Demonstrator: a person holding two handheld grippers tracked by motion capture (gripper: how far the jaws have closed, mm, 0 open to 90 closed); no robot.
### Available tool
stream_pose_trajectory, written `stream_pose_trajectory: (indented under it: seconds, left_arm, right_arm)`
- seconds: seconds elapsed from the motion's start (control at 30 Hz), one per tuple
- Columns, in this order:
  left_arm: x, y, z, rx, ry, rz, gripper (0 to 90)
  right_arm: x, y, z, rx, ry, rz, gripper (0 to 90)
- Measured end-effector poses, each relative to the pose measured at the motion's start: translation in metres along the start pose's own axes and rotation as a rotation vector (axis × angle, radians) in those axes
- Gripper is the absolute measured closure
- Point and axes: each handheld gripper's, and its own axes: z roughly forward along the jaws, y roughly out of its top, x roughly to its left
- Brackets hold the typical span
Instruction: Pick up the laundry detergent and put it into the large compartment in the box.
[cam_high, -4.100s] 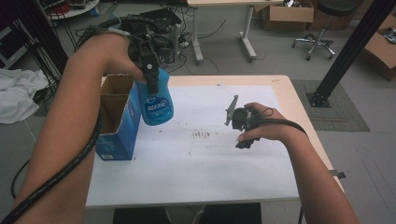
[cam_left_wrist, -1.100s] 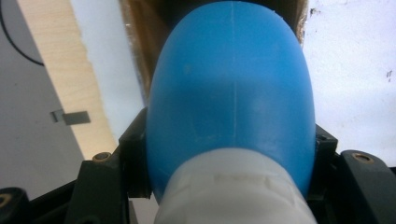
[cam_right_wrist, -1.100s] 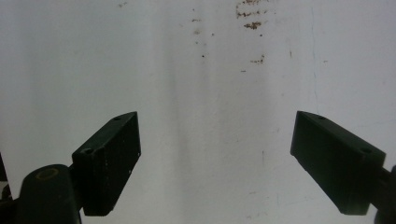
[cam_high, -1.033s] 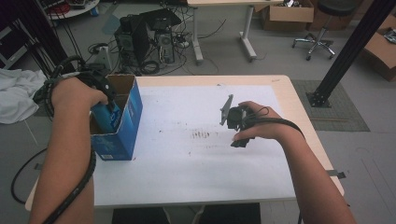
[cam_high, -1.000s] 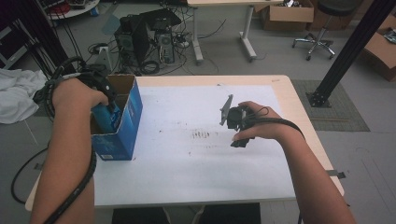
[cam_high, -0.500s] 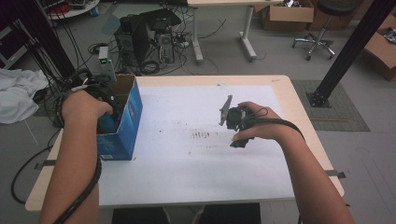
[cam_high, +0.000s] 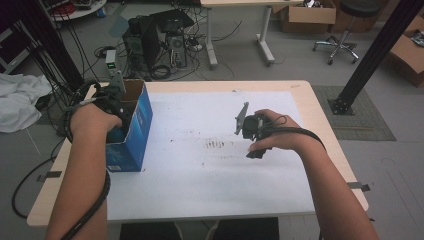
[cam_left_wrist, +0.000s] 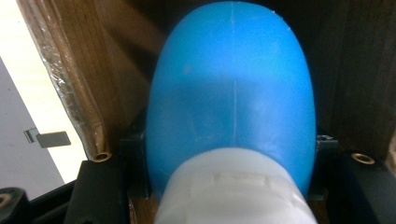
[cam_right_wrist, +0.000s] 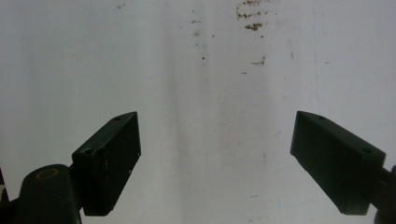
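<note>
Left gripper (cam_high: 116, 107) lower, one bottle (cam_left_wrist: 231, 100) boxed (cam_high: 141, 125).

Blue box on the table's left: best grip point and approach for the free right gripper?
Likely the blue box's top rim on its right wall, from above: the box stands upright and open-topped, and that thin wall suits the right gripper's wide-open jaws. The left gripper occupies the opening.

The left gripper (cam_high: 116, 107) sits down inside the blue box (cam_high: 141, 120), hemmed by cardboard walls, with the blue bottle (cam_left_wrist: 231, 93) clamped ahead of it. The right gripper (cam_right_wrist: 215, 163), its 2 jaws spread wide, has bare white worktop (cam_high: 200, 180) all around it.
</note>
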Motion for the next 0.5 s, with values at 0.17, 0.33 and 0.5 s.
stream_pose_trajectory:
  seconds: [0.17, 0.33, 0.5]
  left_arm:
    - [-0.0009, 0.0004, 0.0003, 0.008, 0.005, 0.006, 38.1]
    - [0.0003, 0.0001, 0.0005, 0.009, 0.0, 0.007, 38.0]
    - [-0.0016, 0.0006, 0.0004, 0.012, 0.007, 0.016, 37.9]
  right_arm:
    - [0.0004, 0.0007, 0.0005, -0.002, -0.001, 0.0, 16.1]
    - [0.0006, 0.0001, -0.0002, -0.002, -0.001, 0.003, 16.1]
    - [0.0006, -0.0007, -0.0013, -0.003, -0.003, 0.005, 16.1]
